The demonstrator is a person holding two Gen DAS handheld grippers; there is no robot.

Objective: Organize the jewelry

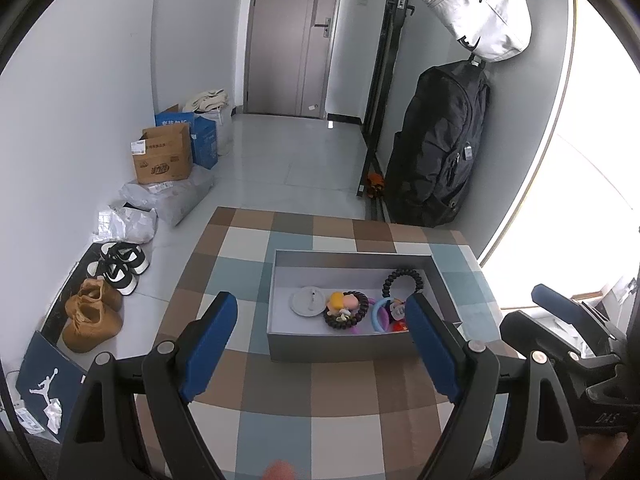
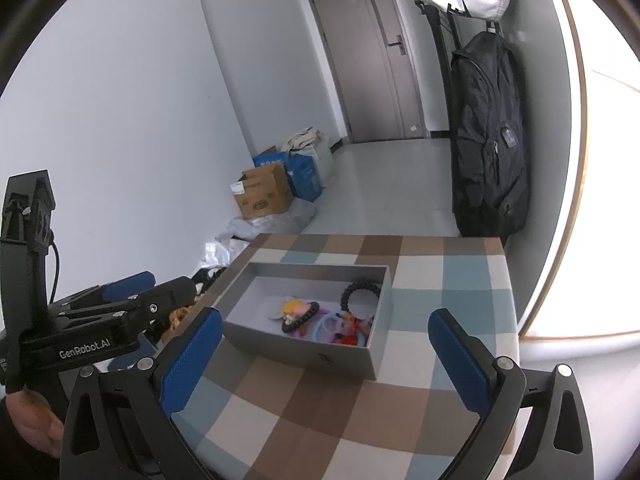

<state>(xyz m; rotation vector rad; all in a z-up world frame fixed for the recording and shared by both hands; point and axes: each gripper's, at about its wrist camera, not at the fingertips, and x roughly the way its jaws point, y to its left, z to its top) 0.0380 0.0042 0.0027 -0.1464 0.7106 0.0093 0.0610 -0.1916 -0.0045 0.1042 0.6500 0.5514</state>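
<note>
Left gripper [image 1: 320, 332], right gripper [image 2: 326, 344]: short of box [image 1: 340, 346], jaws wide, nothing held. Inside box: white disc [image 1: 308, 301], bead bracelet [image 1: 346, 310], blue ring [image 1: 380, 314], black coil band [image 1: 402, 282]. Cloth around box bare; gathering apparently finished.

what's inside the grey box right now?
In the grey box: a white disc, a black bead bracelet around a yellow-pink charm, a black coil hair tie, a blue ring. Near-right corner contents hidden by the left gripper's finger.
</note>
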